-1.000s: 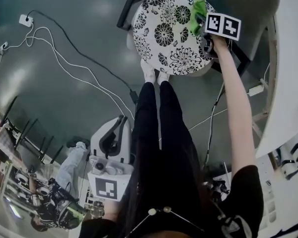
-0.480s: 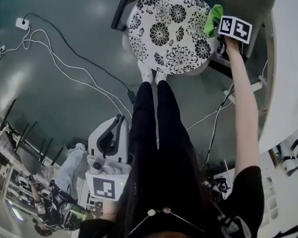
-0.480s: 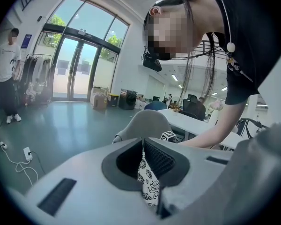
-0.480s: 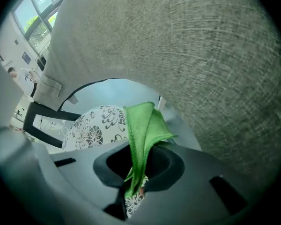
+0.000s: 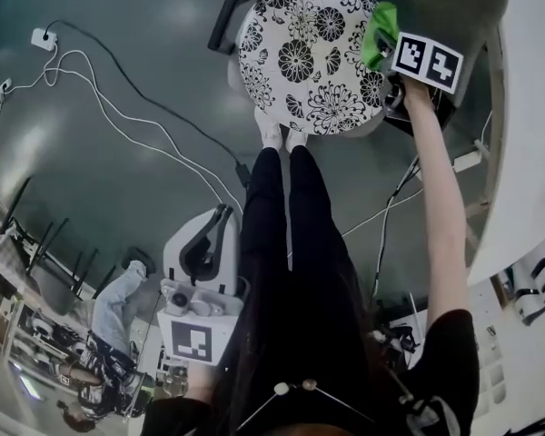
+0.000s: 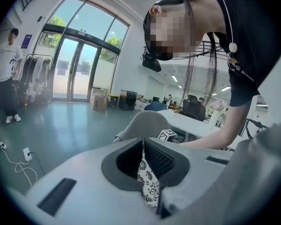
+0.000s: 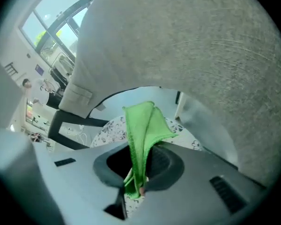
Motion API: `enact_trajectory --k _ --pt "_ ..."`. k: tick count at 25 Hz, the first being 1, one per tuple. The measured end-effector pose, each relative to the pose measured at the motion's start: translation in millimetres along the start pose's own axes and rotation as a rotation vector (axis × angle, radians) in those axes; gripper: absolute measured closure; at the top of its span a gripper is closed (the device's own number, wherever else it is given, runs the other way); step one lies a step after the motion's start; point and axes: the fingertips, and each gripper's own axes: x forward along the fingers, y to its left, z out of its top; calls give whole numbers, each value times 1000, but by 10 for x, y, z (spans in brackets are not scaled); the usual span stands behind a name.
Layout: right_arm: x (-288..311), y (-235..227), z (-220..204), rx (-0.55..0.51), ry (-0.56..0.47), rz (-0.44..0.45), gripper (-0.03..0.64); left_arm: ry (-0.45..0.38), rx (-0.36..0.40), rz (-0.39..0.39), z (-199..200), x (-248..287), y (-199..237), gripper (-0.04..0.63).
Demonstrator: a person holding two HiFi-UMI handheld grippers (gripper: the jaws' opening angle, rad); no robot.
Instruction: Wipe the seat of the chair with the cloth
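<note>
Head view: the right gripper (image 5: 388,57) has edged its folded, nubby green cloth (image 5: 378,27) slightly inward over the right rim of the round, black-and-white floral seat (image 5: 304,57), jaws pinching the cloth. Well away from the seat, the left gripper (image 5: 200,275) has its ribbed jaws pressed together, empty.

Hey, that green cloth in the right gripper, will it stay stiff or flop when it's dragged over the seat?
Probably floppy: the green cloth creases and folds over itself where the right gripper has its jaws shut on it. Likely light, since that one small pinch carries it all. Its fuzzy weave may drag rather than slide on the patterned seat, so it could bunch.
</note>
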Motion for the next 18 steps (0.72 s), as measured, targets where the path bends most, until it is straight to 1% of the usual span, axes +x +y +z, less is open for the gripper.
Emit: enact_trajectory --k 5,9,15,18 --pt "107 923 -365 -39 40 160 571 -4 -2 5 37 -2 -6 577" --pt "288 1556 -842 -54 124 264 571 -3 -3 10 27 -1 -4 577" --pt "459 2066 -1449 -6 215 324 571 2 -23 10 -50 -9 -23 577" --pt "517 2252 -1698 -27 250 341 571 2 -29 2 -67 1 -50 577"
